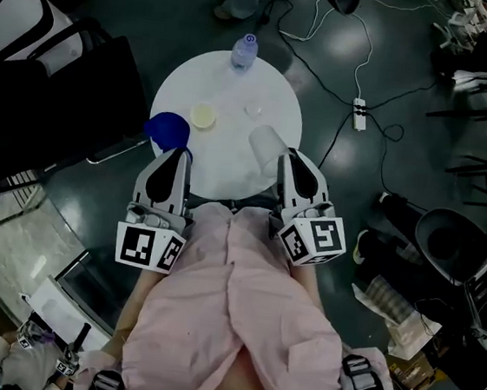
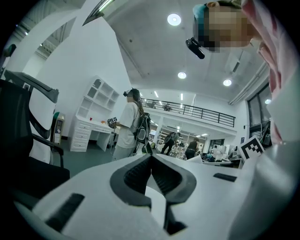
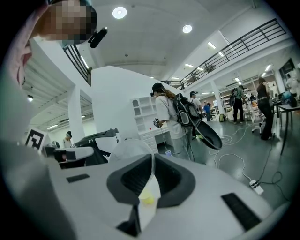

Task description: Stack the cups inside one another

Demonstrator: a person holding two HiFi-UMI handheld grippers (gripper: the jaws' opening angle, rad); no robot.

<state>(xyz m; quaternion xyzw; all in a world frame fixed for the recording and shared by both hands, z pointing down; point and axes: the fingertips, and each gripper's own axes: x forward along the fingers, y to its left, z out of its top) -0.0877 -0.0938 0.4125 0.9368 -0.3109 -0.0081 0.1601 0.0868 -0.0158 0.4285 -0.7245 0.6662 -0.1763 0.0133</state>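
My left tongs (image 1: 178,152) hang over the near-left rim of the round white counter (image 1: 225,172). In their own view the ribbed black pads (image 2: 136,173) meet at the tip (image 2: 151,157), pressed together with nothing that I can see between them. A glossy deep-blue plastic cup (image 1: 165,128) stands at the counter's left edge, right at the tip of these tongs; I cannot tell whether they touch.

Further in, left of the counter's middle, sits a small pale-yellow round cup (image 1: 204,115). At the counter's far edge stands a clear plastic bottle with a bluish cap (image 1: 244,50). Just right of the middle is a tiny clear cup (image 1: 254,110), hardly more than a faint ring.

On the counter's near-right side lies a frosted, translucent plastic cup (image 1: 265,140), tilted. My right tongs (image 1: 287,154) are clamped on its thin wall. In the right gripper view, the wall runs down between the dark pads (image 3: 152,157) and the cloudy, rounded body (image 3: 126,149) rises behind them.
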